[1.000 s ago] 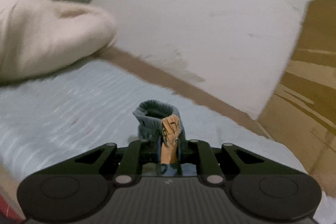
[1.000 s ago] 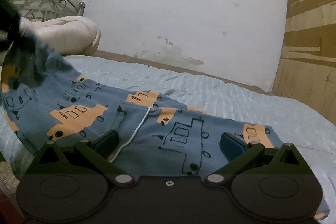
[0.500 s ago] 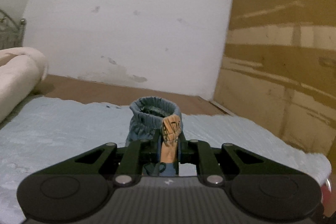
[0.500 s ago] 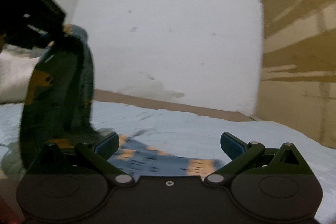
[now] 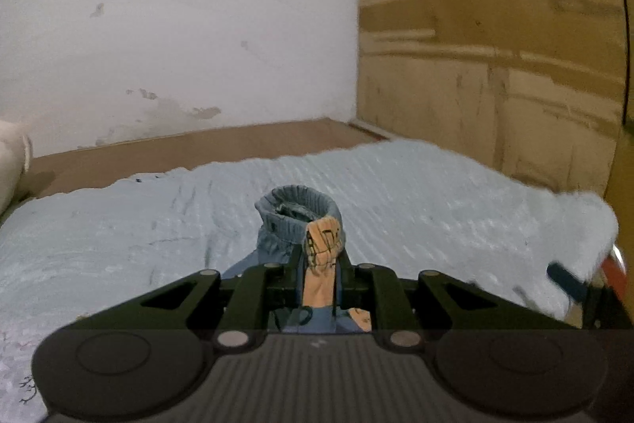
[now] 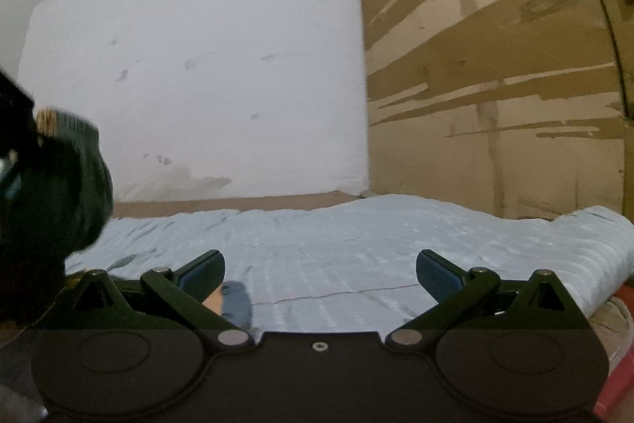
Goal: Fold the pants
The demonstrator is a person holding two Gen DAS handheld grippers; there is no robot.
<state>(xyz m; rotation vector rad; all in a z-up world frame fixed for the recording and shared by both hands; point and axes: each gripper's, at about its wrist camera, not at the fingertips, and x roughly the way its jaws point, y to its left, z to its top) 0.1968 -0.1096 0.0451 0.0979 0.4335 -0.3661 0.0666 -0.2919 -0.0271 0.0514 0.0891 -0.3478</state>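
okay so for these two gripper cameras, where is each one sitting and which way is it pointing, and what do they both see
Left wrist: sits on the left gripper, looking forward along its fingers, which pinch the pants cuff, over the light blue bedspread toward the white wall.
Right wrist: sits on the right gripper, jaws wide apart and empty, facing the same wall; the pants hang dark and blurred at the left edge.
Shared: bedspread, white wall, brown wooden panel, pants cuff.
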